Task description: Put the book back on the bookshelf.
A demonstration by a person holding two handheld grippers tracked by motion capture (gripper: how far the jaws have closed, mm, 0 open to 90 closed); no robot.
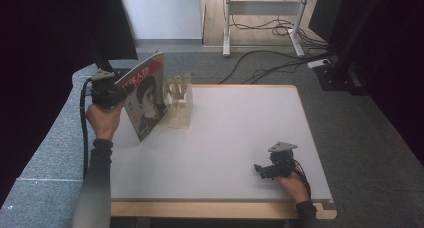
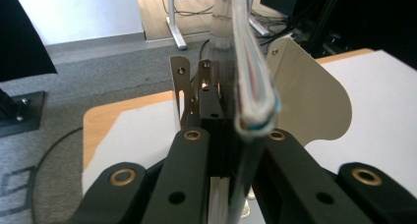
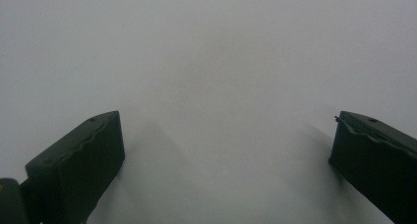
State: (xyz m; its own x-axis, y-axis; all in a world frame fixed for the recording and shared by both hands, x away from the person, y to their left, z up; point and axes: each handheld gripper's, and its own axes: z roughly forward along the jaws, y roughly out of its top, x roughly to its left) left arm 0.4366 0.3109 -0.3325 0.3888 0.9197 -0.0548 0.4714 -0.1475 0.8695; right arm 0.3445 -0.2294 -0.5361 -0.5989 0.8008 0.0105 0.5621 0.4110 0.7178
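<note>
A magazine (image 1: 148, 98) with a face on its cover and a red band along the top is held up, tilted, at the table's far left. My left gripper (image 1: 120, 92) is shut on its edge; the left gripper view looks along the magazine's page edges (image 2: 253, 94) clamped between the black jaws. Just right of the magazine stands a clear acrylic rack with upright dividers (image 1: 181, 99), and its curved plates (image 2: 314, 98) rise beyond the jaws. My right gripper (image 1: 261, 170) rests low near the table's front right, open, with nothing between its pads (image 3: 81, 157) over the bare white top.
The white tabletop (image 1: 235, 133) has a wooden rim at the front and back. Grey carpet lies around it, with cables and a desk frame (image 1: 260, 18) on the floor beyond. A black curtain hangs at far left and dark gear stands at far right.
</note>
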